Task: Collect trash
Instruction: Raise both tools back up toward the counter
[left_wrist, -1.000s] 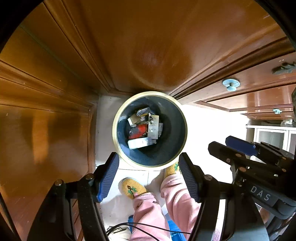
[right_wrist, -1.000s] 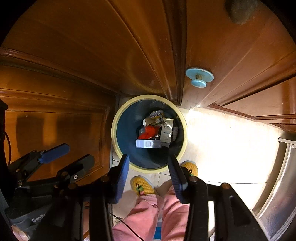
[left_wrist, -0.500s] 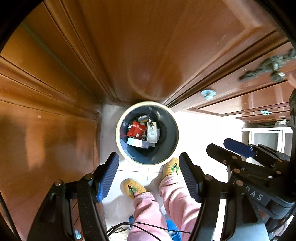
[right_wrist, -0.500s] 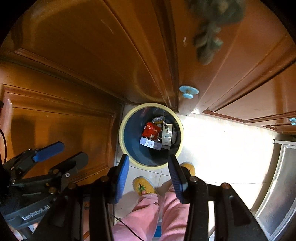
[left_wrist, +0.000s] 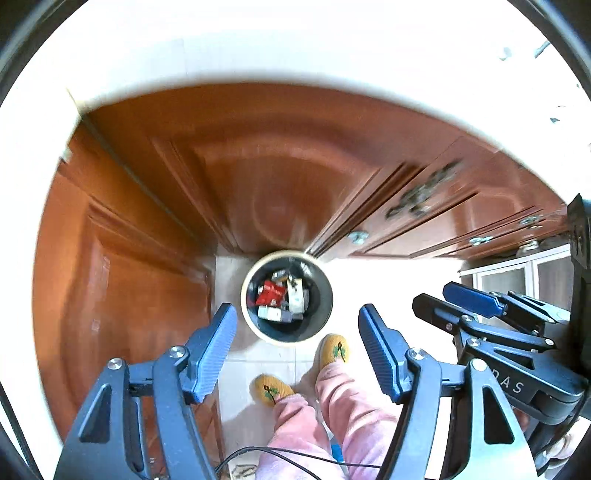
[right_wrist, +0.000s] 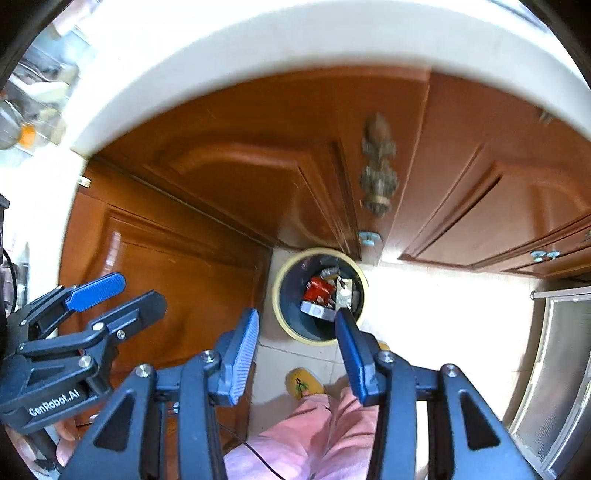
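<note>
Left wrist view: both my tongs, left tongs (left_wrist: 297, 345) and right tongs (right_wrist: 295, 345), gape empty high above the trash bin (left_wrist: 287, 297), straight below.

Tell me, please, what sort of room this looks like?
Most likely a home kitchen: wooden cabinets with small knobs stand under a pale countertop, and a round bin holding wrappers sits on the tiled floor.

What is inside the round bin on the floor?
The bin holds a pile of trash: a red wrapper, a white box and pale packets. Whatever lies beneath this pile, and the bin's bottom under it, are covered.
</note>
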